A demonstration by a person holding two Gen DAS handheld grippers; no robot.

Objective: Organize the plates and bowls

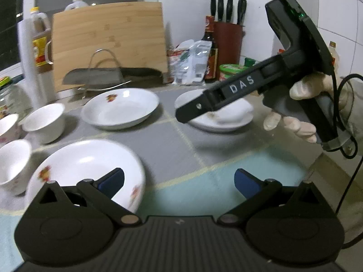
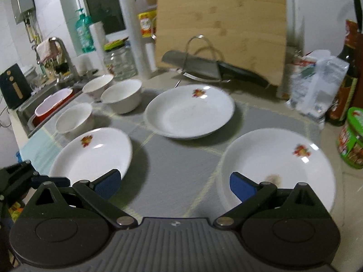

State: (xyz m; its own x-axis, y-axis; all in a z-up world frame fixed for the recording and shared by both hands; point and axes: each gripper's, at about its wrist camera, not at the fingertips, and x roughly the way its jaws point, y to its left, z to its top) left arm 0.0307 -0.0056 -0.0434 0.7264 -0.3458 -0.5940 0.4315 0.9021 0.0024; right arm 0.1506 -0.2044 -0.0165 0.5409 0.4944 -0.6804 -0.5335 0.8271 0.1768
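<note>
Nearest the right gripper (image 2: pixel 174 184), whose fingers (image 2: pixel 107 183) stood spread and empty, two plates lay on the grey counter (image 2: pixel 179 158): the left plate (image 2: pixel 95 156) and the right plate (image 2: pixel 279 165), the latter with a brown smear. Between and beyond them sat the far plate (image 2: pixel 190 111). Left of it stood three bowls (image 2: pixel 122 95), near the sink. Behind leaned a board (image 2: pixel 222 25) with a cleaver (image 2: pixel 195 63) on a rack. From the left view, the left gripper (image 1: pixel 179 182) was likewise spread, holding nothing, beside the left plate.
</note>
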